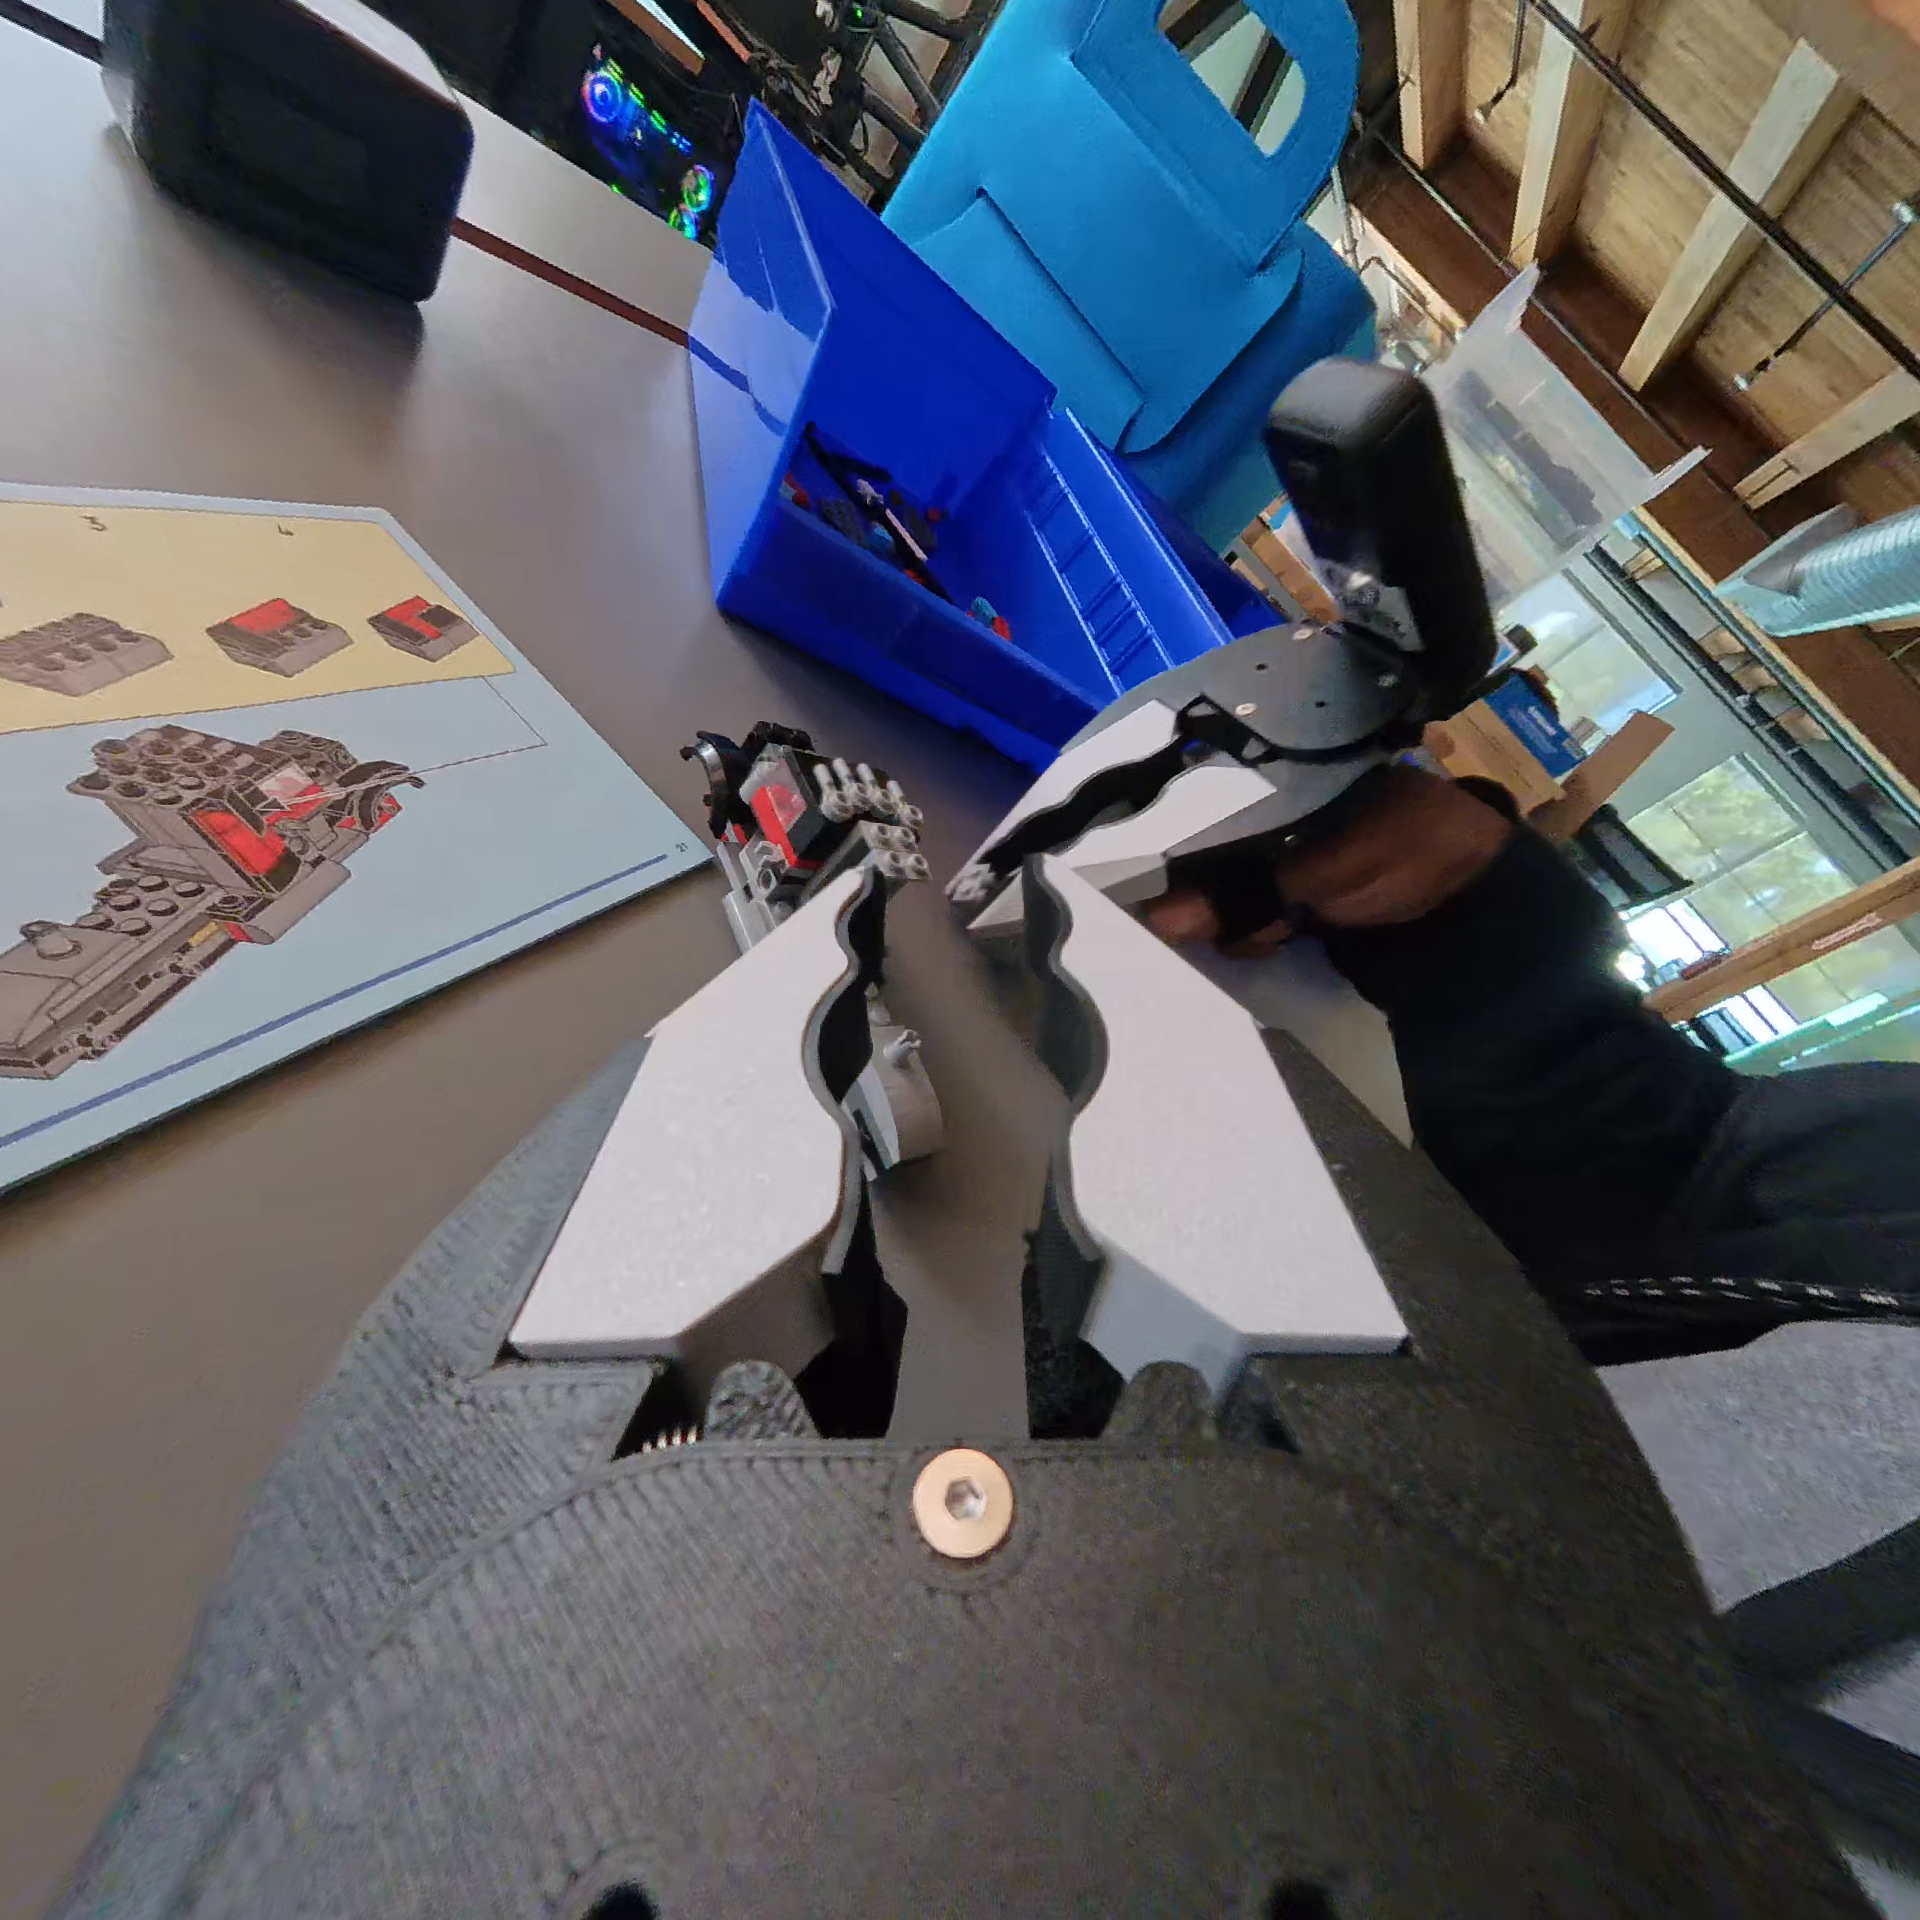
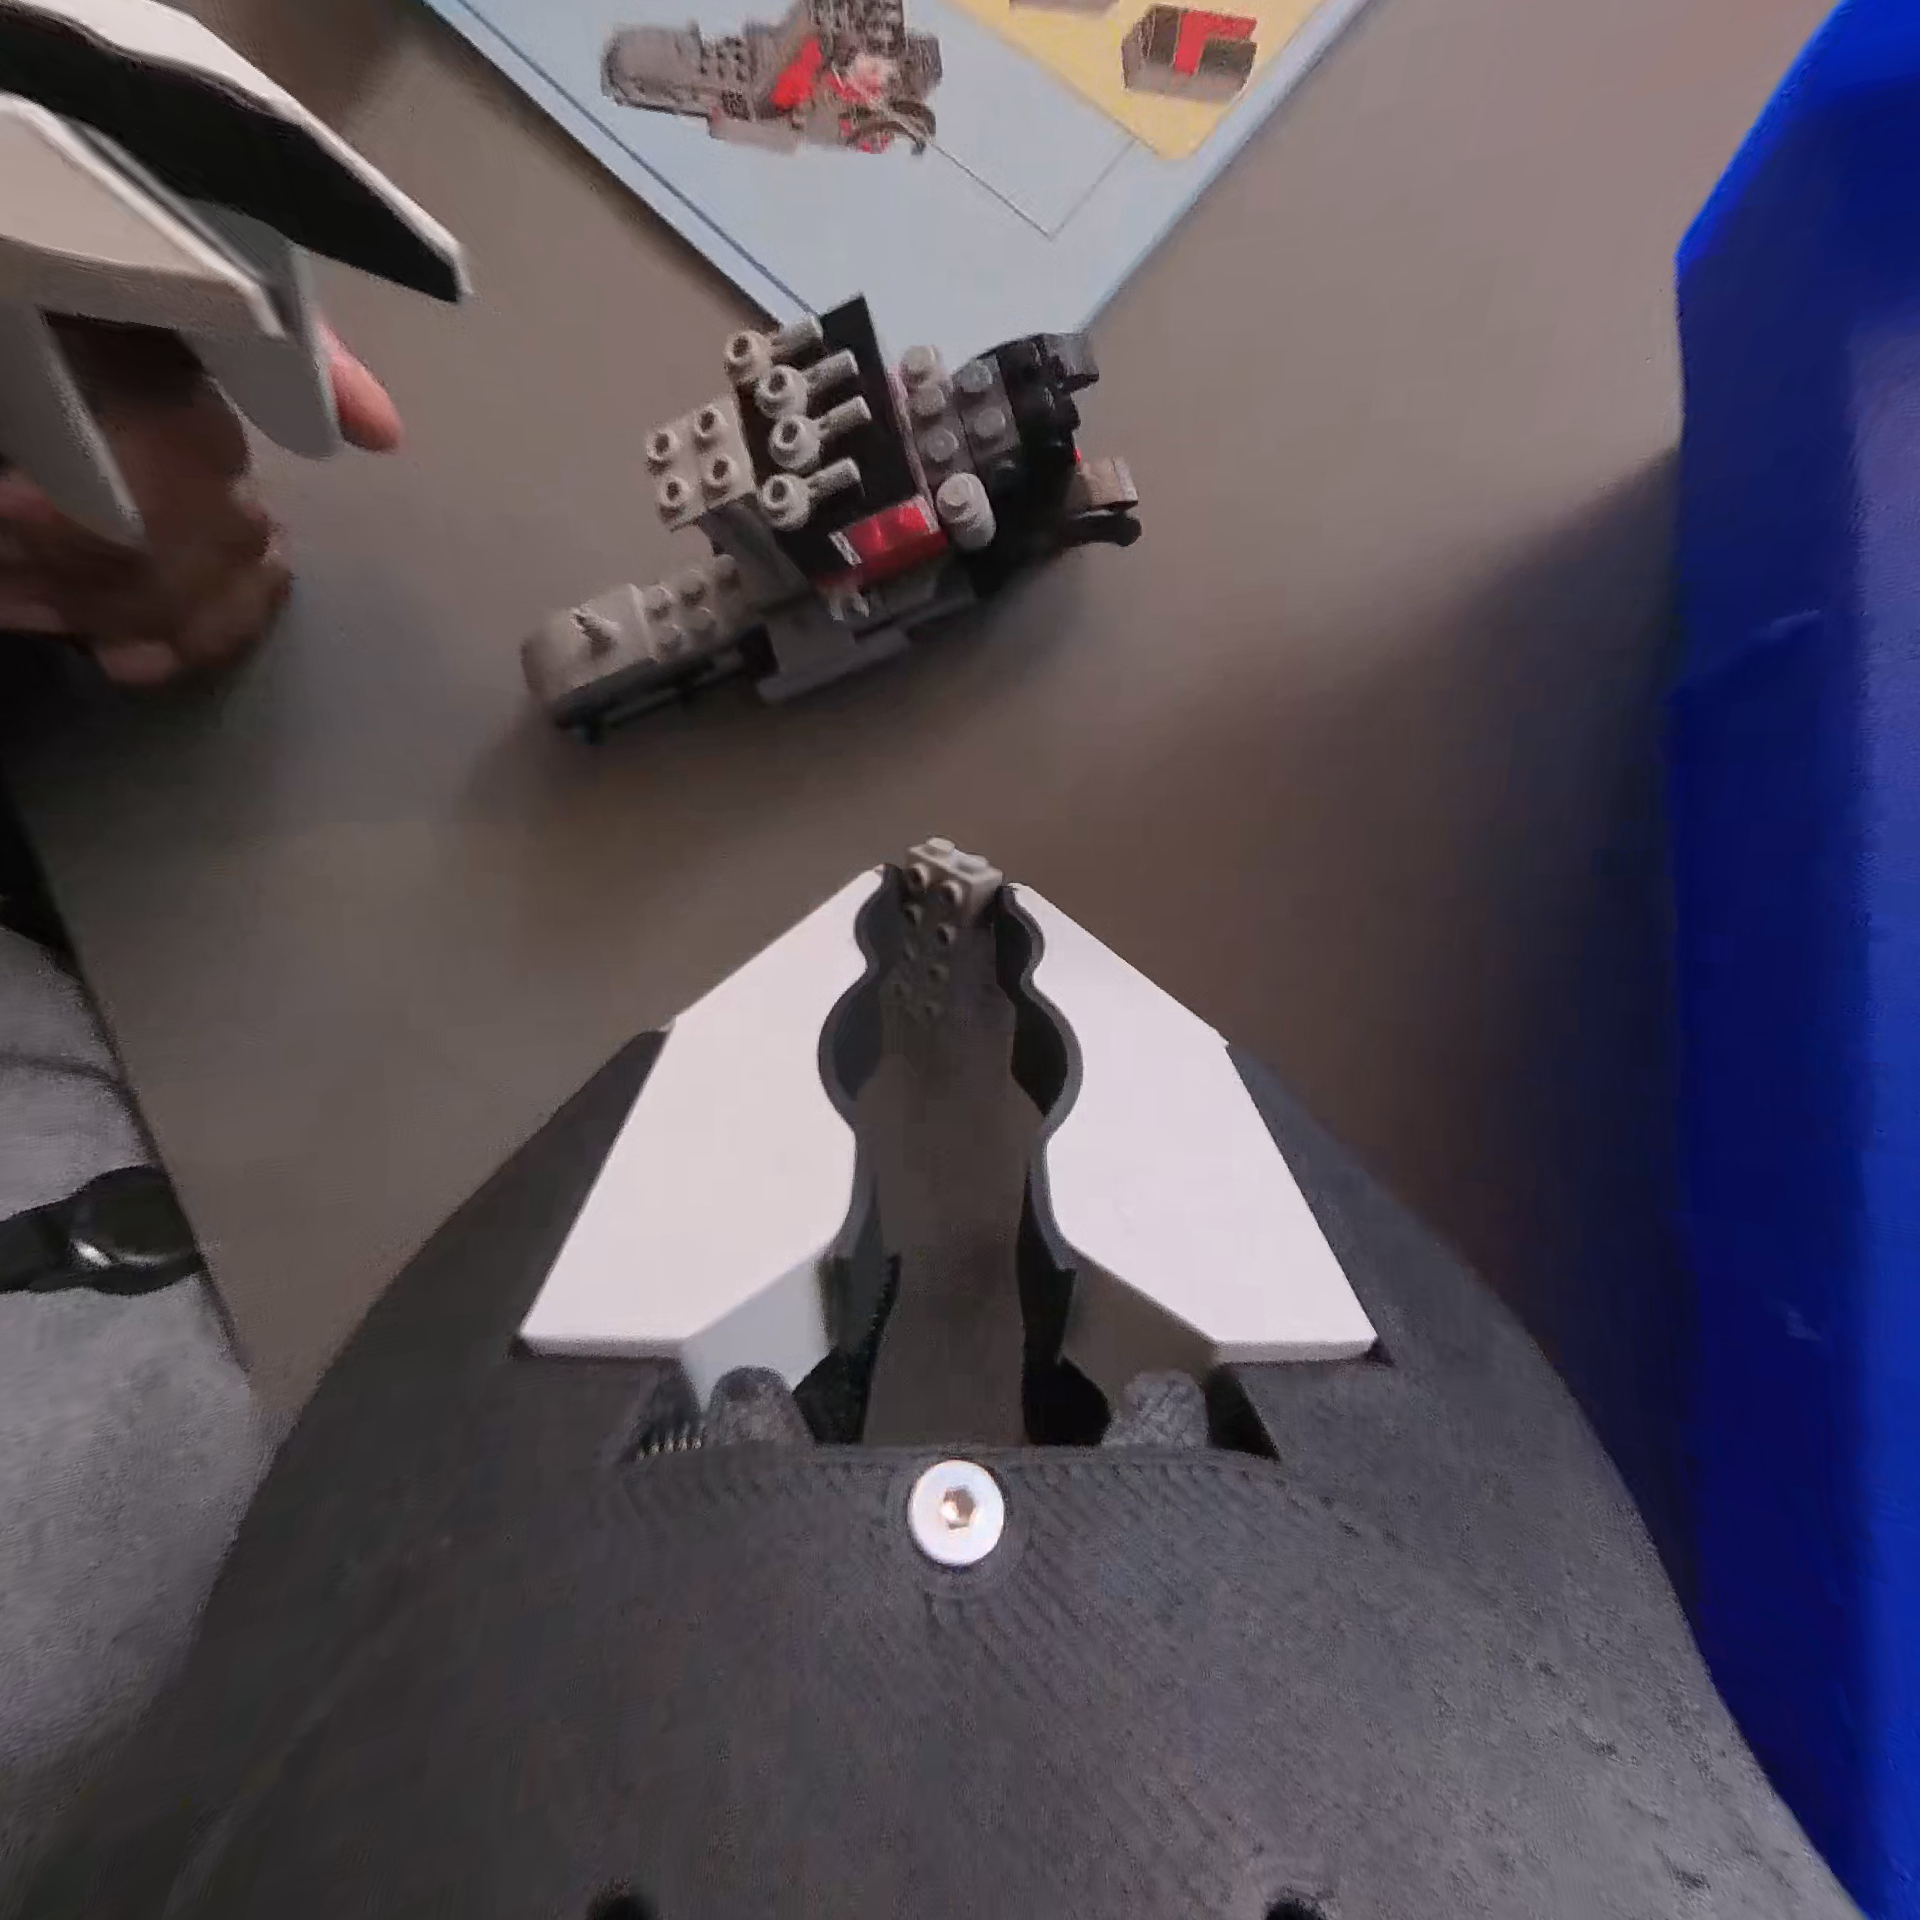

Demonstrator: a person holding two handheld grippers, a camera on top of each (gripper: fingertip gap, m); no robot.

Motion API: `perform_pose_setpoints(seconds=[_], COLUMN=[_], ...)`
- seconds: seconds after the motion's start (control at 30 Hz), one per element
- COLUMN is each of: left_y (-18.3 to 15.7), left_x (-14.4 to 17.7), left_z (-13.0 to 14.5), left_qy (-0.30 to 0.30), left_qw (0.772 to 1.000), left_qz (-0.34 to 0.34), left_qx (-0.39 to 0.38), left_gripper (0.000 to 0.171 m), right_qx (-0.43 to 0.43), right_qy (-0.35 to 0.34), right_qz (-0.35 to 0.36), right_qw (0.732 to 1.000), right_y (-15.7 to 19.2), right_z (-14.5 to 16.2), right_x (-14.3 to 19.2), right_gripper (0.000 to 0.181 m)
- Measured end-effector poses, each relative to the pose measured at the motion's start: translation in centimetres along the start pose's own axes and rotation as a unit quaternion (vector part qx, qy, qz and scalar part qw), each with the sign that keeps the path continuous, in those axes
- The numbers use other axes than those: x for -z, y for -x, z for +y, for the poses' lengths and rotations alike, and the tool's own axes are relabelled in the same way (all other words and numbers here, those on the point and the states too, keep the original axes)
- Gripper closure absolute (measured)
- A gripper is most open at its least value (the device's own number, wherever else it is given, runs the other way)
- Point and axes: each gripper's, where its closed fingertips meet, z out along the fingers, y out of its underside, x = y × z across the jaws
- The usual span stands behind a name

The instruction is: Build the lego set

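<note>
A partly built grey, black and red lego model (image 2: pixel 831 520) lies on the dark table, seen also in the left wrist view (image 1: pixel 821 821). My right gripper (image 2: pixel 943 896) is shut on a small grey studded brick (image 2: pixel 943 871) and holds it a short way in front of the model. In the left wrist view, the right gripper (image 1: pixel 982 878) points in from the right. My left gripper (image 1: pixel 951 909) is open and empty, its left finger (image 1: pixel 727 1091) covering part of the model's near end. It shows at the upper left of the right wrist view (image 2: pixel 384 353).
An open instruction booklet (image 1: pixel 260 779) lies left of the model. A blue bin (image 1: pixel 883 499) with several loose bricks stands behind it, close on the right gripper's right side (image 2: pixel 1808 831). A blue felt bag (image 1: pixel 1122 208) and a black box (image 1: pixel 291 135) stand farther back. One gripper's finger ends stand about 12 cm off the other's.
</note>
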Motion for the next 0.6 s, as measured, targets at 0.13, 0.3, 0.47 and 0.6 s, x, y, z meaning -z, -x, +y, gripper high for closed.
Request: perform_pose_setpoints(seconds=[0.13,0.3,0.47,0.6], left_y=[0.1,0.2,0.3,0.5], left_x=[0.0,0.2,0.6,0.7], left_z=[0.0,-0.2,-0.8,-1.0], left_qy=[0.0,-0.006,-0.022,-0.029], left_qw=[1.0,1.0,0.999,0.999], left_qz=[0.002,0.01,0.019,0.02], left_qx=[0.006,0.018,0.034,0.041], left_gripper=[0.144,0.144,0.144,0.144], right_qx=[-0.006,-0.007,-0.023,-0.076], right_qy=[-0.02,-0.104,-0.262,-0.317], right_qz=[0.003,0.019,0.025,0.036], right_qw=[1.0,0.994,0.965,0.945], right_y=[-0.2,-0.6,-0.2,-1.1], right_z=[-0.6,-2.0,-2.7,-0.8], right_x=[-0.8,1.1,5.3,6.7], right_gripper=[0.164,0.144,0.14,0.138])
